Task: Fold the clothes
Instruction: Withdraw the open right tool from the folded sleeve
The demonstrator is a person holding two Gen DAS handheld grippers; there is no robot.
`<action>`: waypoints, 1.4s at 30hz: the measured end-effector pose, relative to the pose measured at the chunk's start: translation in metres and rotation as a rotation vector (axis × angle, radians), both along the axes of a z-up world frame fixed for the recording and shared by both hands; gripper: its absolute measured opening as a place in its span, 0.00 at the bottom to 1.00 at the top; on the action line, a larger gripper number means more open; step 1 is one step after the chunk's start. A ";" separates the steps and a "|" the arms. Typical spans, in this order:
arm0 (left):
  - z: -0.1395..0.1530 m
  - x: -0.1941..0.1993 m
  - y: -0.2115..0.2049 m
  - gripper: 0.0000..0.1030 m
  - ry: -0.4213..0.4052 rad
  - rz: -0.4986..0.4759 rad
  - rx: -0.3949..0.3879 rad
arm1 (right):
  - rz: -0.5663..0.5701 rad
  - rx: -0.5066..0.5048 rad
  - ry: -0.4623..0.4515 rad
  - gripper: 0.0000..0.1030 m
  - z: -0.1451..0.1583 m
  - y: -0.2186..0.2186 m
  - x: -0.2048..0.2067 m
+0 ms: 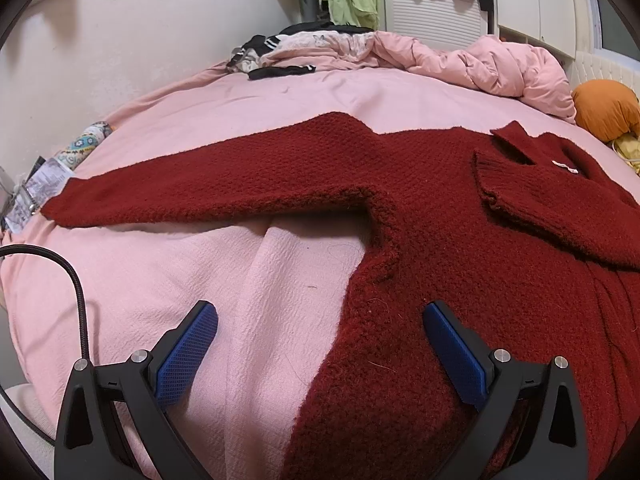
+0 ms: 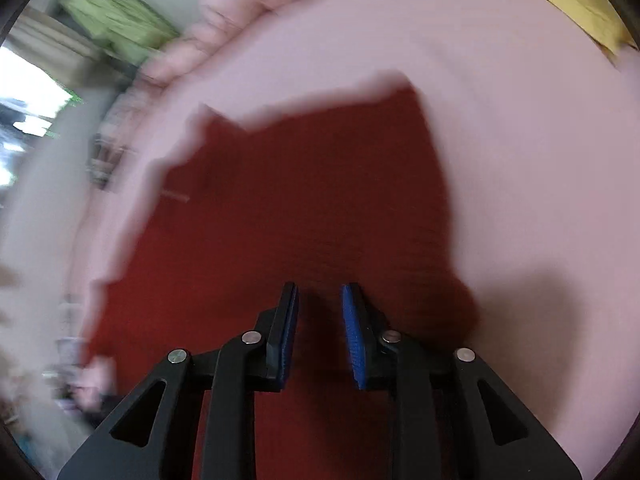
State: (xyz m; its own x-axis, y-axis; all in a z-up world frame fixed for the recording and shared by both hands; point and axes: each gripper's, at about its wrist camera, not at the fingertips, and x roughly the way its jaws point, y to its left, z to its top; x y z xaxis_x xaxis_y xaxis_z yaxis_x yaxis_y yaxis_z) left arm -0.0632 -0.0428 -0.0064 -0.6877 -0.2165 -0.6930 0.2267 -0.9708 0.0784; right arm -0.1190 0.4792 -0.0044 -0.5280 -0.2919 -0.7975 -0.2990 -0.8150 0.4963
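Note:
A dark red knit sweater (image 1: pixel 420 208) lies flat on the pink bed sheet (image 1: pixel 224 272). One sleeve stretches out to the left, the other is folded across the chest near the collar. My left gripper (image 1: pixel 320 320) is open and empty, low over the sweater's side edge, one finger over the sheet and one over the knit. The right wrist view is motion-blurred. My right gripper (image 2: pixel 319 300) hovers over the sweater (image 2: pixel 288 208) with its jaws partly open, a clear gap between the blue pads, and nothing between them.
A crumpled pink duvet (image 1: pixel 488 64) and a pile of black and white clothes (image 1: pixel 272 56) lie at the far side of the bed. An orange cushion (image 1: pixel 604 108) sits at the right. Patterned items (image 1: pixel 60 168) lie at the left edge by the wall. A yellow cloth (image 2: pixel 568 4) is at the right view's top.

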 end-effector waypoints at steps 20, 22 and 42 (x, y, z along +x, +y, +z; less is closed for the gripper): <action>0.090 0.004 0.070 1.00 0.249 -0.237 -0.002 | -0.012 0.341 0.017 0.20 0.024 -0.052 0.020; 0.103 -0.017 0.103 1.00 0.213 -0.375 0.039 | -0.029 0.315 0.032 0.20 0.016 -0.049 0.019; 0.045 -0.106 0.150 1.00 -0.047 -0.403 0.152 | 0.029 0.359 0.170 0.20 0.042 -0.071 0.013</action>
State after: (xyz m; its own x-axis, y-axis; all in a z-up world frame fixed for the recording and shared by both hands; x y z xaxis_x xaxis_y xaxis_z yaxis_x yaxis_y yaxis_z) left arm -0.1689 0.1070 0.0390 -0.6632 0.1692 -0.7291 -0.1729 -0.9824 -0.0707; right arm -0.1056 0.4078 0.0373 -0.6570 -0.0274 -0.7534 -0.2116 -0.9525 0.2191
